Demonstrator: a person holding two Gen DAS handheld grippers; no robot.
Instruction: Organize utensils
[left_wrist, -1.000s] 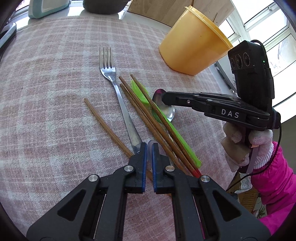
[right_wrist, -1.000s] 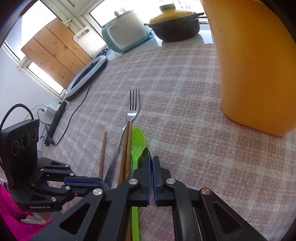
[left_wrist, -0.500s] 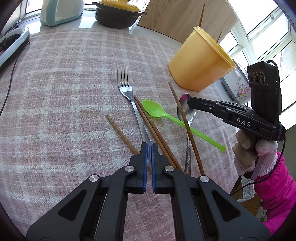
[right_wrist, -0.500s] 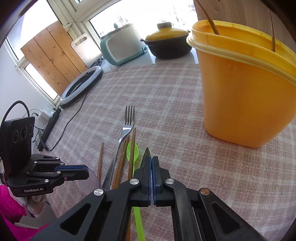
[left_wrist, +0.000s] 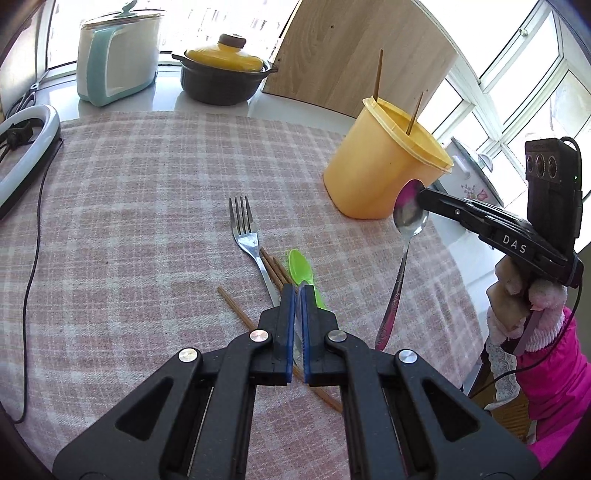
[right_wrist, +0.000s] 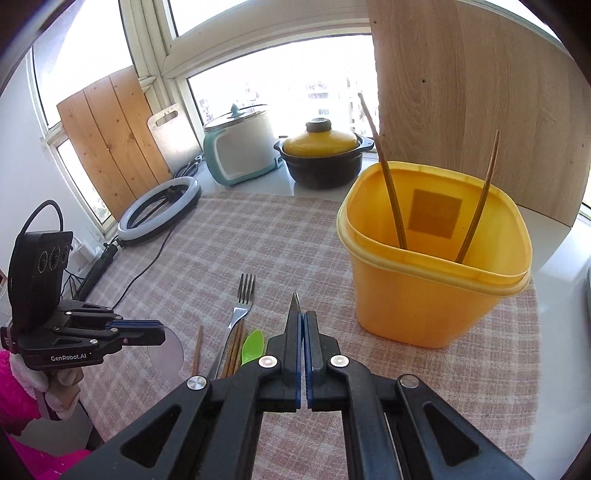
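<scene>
The right gripper (left_wrist: 419, 195) is clamped on the bowl of a metal spoon (left_wrist: 404, 254). The spoon hangs in the air beside the yellow container (left_wrist: 380, 173), bowl up and handle down, its long axis close to vertical with the handle end tilted slightly toward the left gripper (left_wrist: 297, 291). In the right wrist view, only the spoon's bowl edge shows as a thin sliver above the closed fingertips (right_wrist: 297, 314).

The left gripper's fingers stand nearly together with only a thin slit between them; a clear, thin piece shows in that slit, but what it is cannot be told.

The container stands upright on the table (left_wrist: 147, 203) and holds two chopsticks (right_wrist: 391, 184) leaning against its inner wall, tips up.

On the table, on the left-gripper side of the container, lie a fork (left_wrist: 247, 236), three brown chopsticks (left_wrist: 273, 269) and a green spoon (left_wrist: 301, 266). The fork's tines point away from the left gripper, and the green spoon's bowl points the same way. All long axes there run roughly parallel.
</scene>
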